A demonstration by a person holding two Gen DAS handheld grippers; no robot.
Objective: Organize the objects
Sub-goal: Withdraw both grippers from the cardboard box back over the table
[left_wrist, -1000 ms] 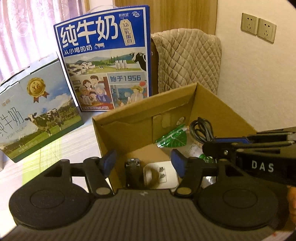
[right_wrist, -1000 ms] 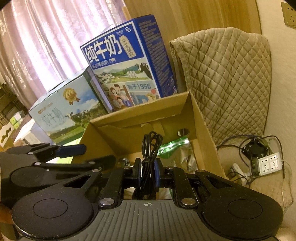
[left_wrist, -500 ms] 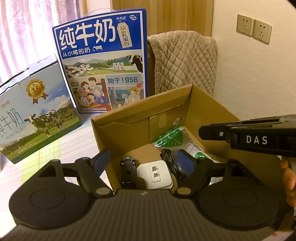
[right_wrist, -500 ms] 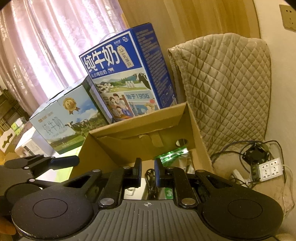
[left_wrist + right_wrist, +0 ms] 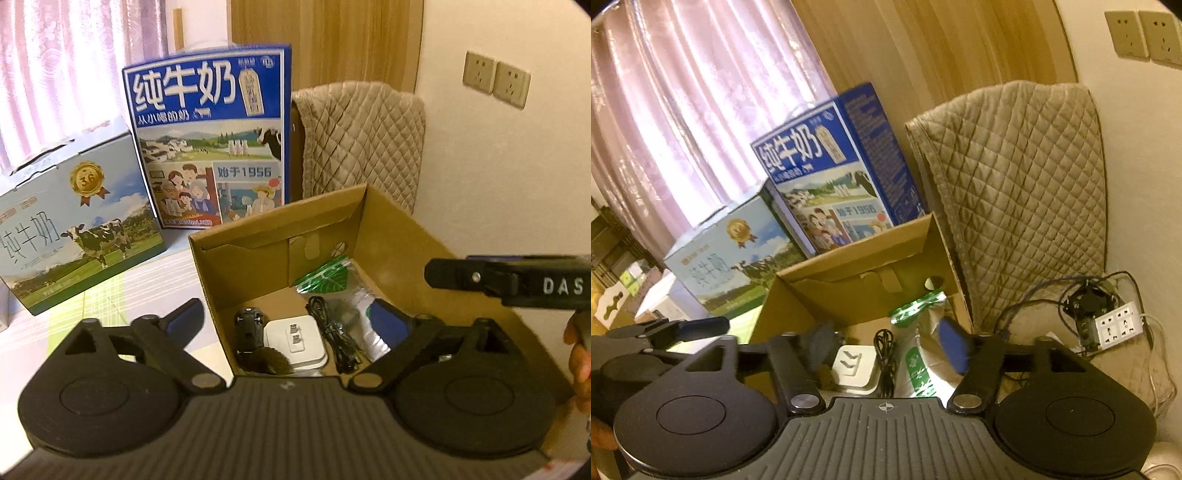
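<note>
Black cable [image 5: 334, 338] (coiled) inside cardboard box [image 5: 399, 236]

The cardboard box [image 5: 399, 236] is open on top, so a tool could enter from above. Its floor is crowded at the near end: a toy car [image 5: 249, 326], a white charger [image 5: 295, 341], a black cable [image 5: 336, 339] and a foil packet [image 5: 332, 275] lie side by side. Bare floor shows towards the far left corner. Two milk cartons [image 5: 210, 147] wall off the far side, and a quilted cloth [image 5: 362, 136] rises behind.

Brown cardboard box [image 5: 399, 236], white charger [image 5: 295, 341], black cable [image 5: 334, 338], blue milk carton [image 5: 210, 136], beige diamond-quilted cover [image 5: 362, 144]
</note>
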